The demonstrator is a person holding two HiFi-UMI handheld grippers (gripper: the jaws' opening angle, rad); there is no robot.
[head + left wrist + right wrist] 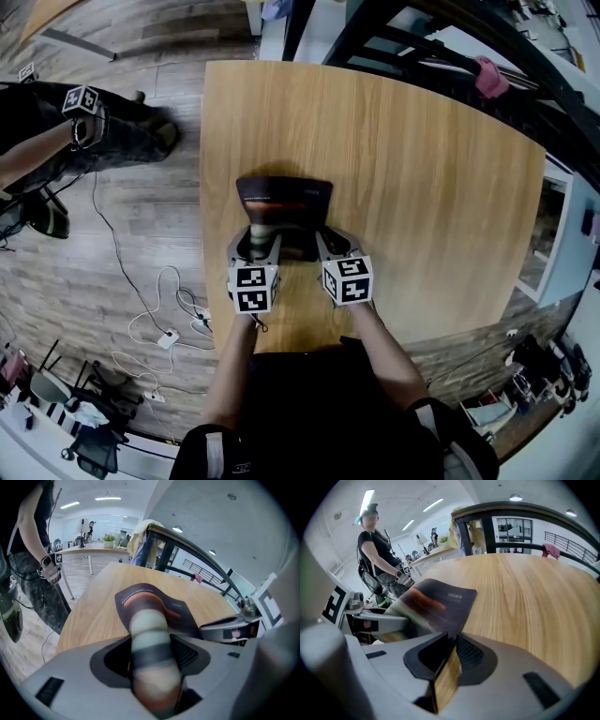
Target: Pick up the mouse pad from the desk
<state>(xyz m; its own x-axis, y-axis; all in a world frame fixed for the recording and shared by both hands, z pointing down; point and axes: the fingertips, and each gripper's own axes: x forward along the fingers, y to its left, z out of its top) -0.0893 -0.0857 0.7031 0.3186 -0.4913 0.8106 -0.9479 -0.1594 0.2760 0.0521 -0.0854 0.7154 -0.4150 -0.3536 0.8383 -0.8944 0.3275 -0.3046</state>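
The dark mouse pad (pixel 284 199) with orange print lies near the front of the wooden desk (pixel 422 187), its near side lifted. Its near-left part is curled into a roll (pixel 150 634), and my left gripper (pixel 258 247) is shut on that roll. My right gripper (pixel 326 246) is shut on the pad's thin near-right edge (pixel 449 634). In the left gripper view the left gripper (pixel 151 651) has the roll filling its jaws. In the right gripper view the right gripper (pixel 451 652) has the pad (pixel 440 599) running away from its jaws. The far half of the pad rests flat on the wood.
A person (pixel 84 131) in dark clothes stands left of the desk, wearing a marker cube (pixel 81 98). White cables (pixel 159 323) lie on the floor at the lower left. A dark railing with a pink cloth (pixel 489 75) runs behind the desk. Bare wood stretches right of the pad.
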